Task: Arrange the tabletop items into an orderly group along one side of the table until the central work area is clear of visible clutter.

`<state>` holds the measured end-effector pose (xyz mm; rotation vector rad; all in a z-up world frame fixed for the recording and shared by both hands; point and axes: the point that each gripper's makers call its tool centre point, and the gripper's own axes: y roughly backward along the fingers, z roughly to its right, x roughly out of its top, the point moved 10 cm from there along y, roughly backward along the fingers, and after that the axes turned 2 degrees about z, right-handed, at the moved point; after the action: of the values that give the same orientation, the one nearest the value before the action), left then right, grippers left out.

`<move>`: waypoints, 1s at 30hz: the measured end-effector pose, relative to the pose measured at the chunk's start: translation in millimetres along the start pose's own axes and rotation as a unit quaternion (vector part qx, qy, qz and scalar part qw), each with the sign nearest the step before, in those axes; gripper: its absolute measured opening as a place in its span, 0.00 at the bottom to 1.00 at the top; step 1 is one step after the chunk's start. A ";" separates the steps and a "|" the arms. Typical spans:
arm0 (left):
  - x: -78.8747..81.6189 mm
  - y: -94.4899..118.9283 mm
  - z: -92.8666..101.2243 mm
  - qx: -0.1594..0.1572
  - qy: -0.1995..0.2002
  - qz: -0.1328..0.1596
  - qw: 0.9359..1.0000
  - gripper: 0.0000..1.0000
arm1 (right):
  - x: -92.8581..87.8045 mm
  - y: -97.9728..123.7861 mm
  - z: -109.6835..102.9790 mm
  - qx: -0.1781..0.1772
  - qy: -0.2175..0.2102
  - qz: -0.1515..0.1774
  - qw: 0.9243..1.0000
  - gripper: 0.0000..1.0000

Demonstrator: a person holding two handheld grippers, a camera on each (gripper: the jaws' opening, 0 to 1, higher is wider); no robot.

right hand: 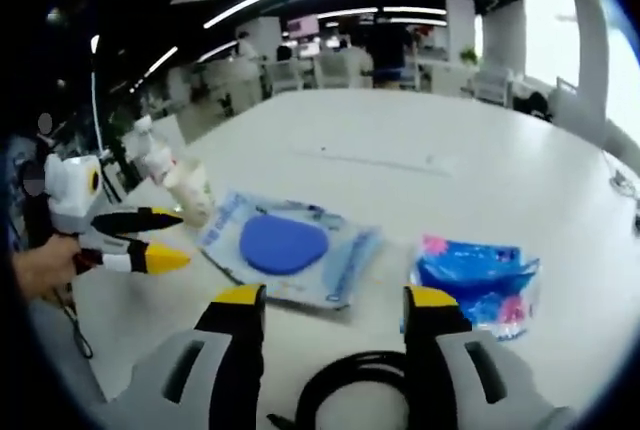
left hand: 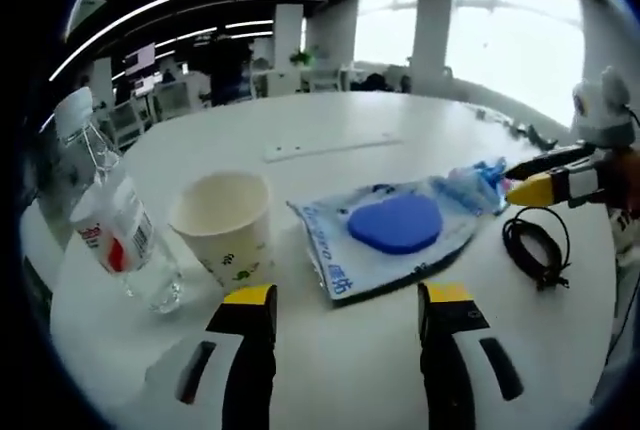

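Although the job is to line everything up along one side, we judge it barely begun, since the items lie scattered across the middle of the white tabletop [left hand: 420, 120]. In the left gripper view, our left claw [left hand: 348, 300] hangs with its jaws apart and nothing between them, just short of a flat wipes packet with a blue lid [left hand: 395, 225]. To its left stand a paper cup [left hand: 225, 220] and a clear water bottle [left hand: 115, 220], near each other. A crumpled blue wrapper [left hand: 478, 188] touches the packet's far end, and a coiled black cable [left hand: 535, 245] lies just beside that. The right gripper view shows our right claw [right hand: 333, 300] likewise spread and empty, poised over the cable [right hand: 350, 390], with the blue wrapper [right hand: 478, 285] to its right and the wipes packet [right hand: 285, 245] ahead. The cup [right hand: 190, 188] and bottle [right hand: 150, 162] sit beyond the packet. Each claw also appears at the edge of the other's view, jaws parted. By our reckoning all five things have yet to be gathered; nothing forms a row.
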<state>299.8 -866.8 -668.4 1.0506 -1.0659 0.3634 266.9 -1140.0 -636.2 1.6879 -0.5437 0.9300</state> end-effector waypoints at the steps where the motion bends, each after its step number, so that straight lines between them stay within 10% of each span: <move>1: 1.4 2.8 1.1 -0.001 -0.003 0.002 1.000 0.62 | -0.5 3.0 -0.2 0.000 0.002 -0.001 1.000 0.60; 15: 16.2 31.2 11.5 -0.054 -0.002 0.034 0.998 0.91 | -9.5 30.1 0.4 0.005 0.000 -0.011 1.000 0.74; 21: 20.8 45.6 15.0 -0.051 -0.064 0.038 0.996 1.00 | -17.0 39.9 4.5 0.001 0.005 -0.016 1.000 0.72; 30: 22.2 65.5 22.6 -0.084 -0.081 0.041 0.992 1.00 | -29.1 47.7 12.5 -0.007 0.007 -0.028 1.000 0.70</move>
<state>253.0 -858.3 -613.4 0.8978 -1.2649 0.2522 218.0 -1169.6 -633.0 1.6741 -0.4911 0.8946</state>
